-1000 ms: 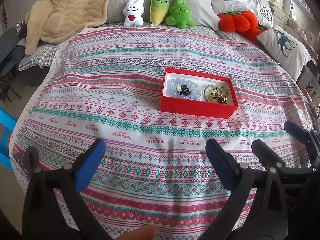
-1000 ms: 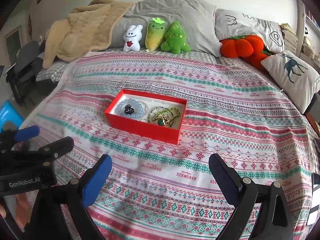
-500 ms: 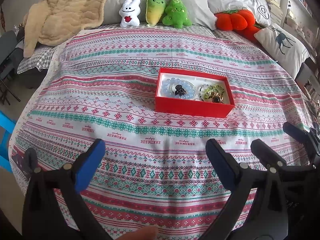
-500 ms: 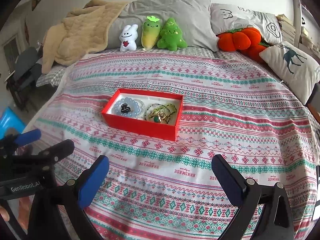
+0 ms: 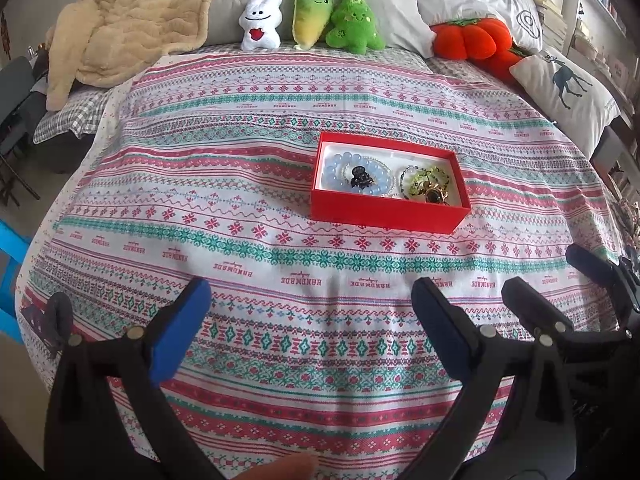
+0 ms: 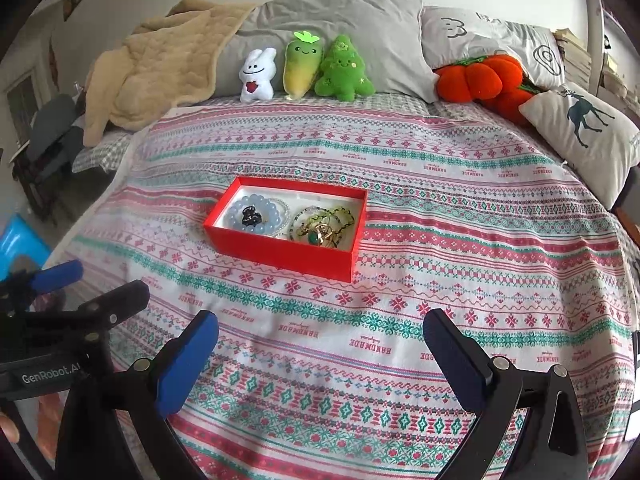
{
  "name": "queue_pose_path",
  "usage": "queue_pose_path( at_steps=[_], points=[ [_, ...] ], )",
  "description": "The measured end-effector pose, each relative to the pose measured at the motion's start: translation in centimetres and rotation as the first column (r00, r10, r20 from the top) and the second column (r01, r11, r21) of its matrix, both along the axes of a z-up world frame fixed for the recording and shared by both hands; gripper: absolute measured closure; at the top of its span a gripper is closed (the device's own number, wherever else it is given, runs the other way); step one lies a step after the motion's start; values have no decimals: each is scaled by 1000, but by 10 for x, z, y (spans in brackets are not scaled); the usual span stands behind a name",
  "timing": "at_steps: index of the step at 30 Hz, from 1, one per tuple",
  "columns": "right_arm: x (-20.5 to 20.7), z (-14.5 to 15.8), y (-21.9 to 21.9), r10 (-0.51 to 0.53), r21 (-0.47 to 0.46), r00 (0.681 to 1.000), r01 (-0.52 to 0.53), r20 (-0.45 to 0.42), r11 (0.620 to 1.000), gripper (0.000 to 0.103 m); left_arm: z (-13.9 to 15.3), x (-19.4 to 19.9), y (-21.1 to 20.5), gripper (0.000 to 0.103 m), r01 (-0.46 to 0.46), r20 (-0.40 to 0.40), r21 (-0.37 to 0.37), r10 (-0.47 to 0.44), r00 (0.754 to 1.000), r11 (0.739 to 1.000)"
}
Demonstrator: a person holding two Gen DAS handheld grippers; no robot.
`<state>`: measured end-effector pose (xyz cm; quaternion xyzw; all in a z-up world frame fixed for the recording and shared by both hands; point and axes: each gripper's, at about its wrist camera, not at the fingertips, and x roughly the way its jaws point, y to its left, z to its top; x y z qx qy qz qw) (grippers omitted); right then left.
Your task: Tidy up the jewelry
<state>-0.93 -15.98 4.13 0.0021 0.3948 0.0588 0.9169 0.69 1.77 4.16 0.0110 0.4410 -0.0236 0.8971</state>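
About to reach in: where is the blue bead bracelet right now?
The blue bead bracelet lies in the left half of the red box mid-bed, around a small black piece; the green and gold tangle is beside it, on its right.

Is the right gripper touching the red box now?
Apart. The right wrist view shows the right gripper open, with a wide band of patterned bedspread between its fingertips and the red box.
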Motion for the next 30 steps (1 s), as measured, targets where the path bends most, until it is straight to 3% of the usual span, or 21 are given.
queue_pose_path(
  at_steps=[30],
  points=[
    [5, -6, -1, -4, 4, 1000, 4, -12, 1000, 0, -3, 2, 0, 3, -16, 0, 18, 16, 1000, 1000]
  ],
)
